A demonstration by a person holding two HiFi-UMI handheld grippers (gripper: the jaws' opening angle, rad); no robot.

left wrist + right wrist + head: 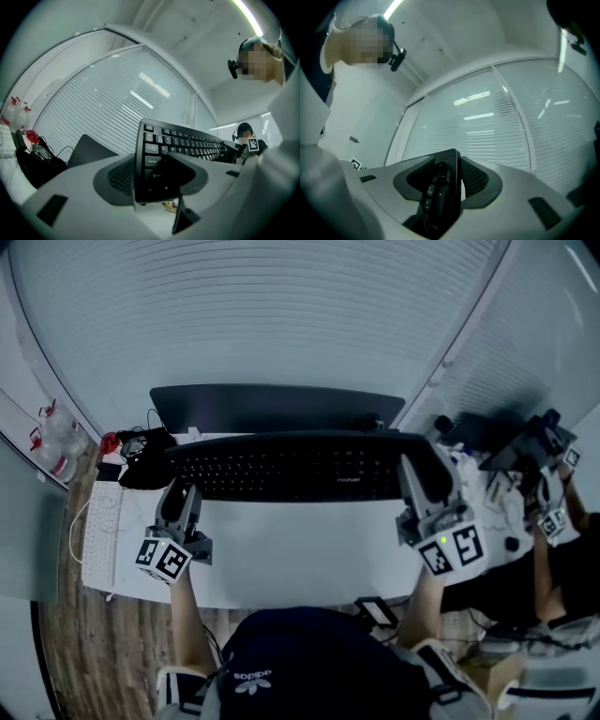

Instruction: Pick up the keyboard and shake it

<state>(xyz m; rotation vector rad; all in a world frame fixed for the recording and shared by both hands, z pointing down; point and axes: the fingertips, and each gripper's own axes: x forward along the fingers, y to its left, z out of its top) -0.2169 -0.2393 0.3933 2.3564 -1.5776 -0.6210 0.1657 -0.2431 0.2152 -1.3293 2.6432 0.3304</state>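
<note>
The black keyboard [291, 465] hangs crosswise above the white desk [281, 559], its keys tipped toward me. My left gripper [180, 486] is shut on its left end. In the left gripper view the two jaws press either side of that end of the keyboard [154, 154], at my left gripper [150, 176]. My right gripper [419, 479] is shut on the right end. In the right gripper view the keyboard [443, 187] stands edge-on between the pads of my right gripper [444, 180].
A dark monitor [277, 409] stands behind the keyboard before a blind-covered window. A white keyboard [101, 531], a black bag with cables [141, 460] and bottles [52, 437] lie at the left. Another person [553, 521] works at the right, beside a cluttered desk.
</note>
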